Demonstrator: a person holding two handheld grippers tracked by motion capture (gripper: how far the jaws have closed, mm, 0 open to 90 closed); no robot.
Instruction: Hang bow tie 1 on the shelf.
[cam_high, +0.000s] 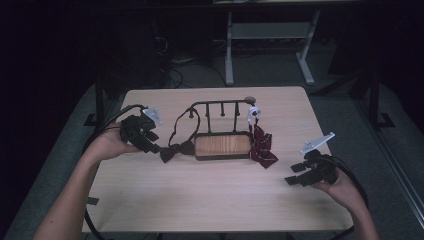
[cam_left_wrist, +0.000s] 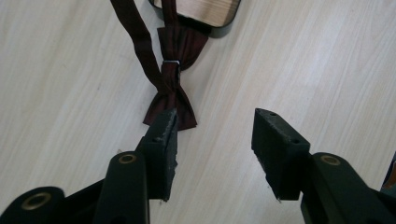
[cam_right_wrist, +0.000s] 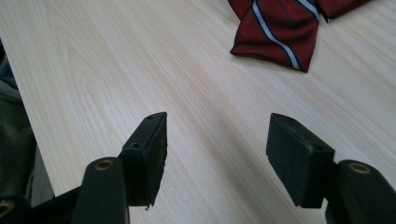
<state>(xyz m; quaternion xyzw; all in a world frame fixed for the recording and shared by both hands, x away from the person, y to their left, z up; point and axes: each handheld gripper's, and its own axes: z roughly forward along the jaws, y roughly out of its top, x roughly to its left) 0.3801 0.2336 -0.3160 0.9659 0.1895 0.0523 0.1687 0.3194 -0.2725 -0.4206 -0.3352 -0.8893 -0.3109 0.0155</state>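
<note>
No lettering, label, brand mark or number is legible anywhere; the striped tie (cam_right_wrist: 280, 32) carries only plain stripes, no wording.

The left claw (cam_high: 159, 148) is held low at the left with its jaws parted and nothing pressed between them. The right claw (cam_high: 295, 178) is held at the right, jaws spread wide and empty, both forearms being extended from below.

Table: pale wood-grain table (cam_high: 210, 195) standing on grey floor.
Middle: black rack (cam_high: 222, 145) with a wooden base.
Left of rack: dark bow tie (cam_high: 176, 151) lying flat.
Right of rack: red striped tie (cam_high: 262, 149), its end resting on the tabletop.
</note>
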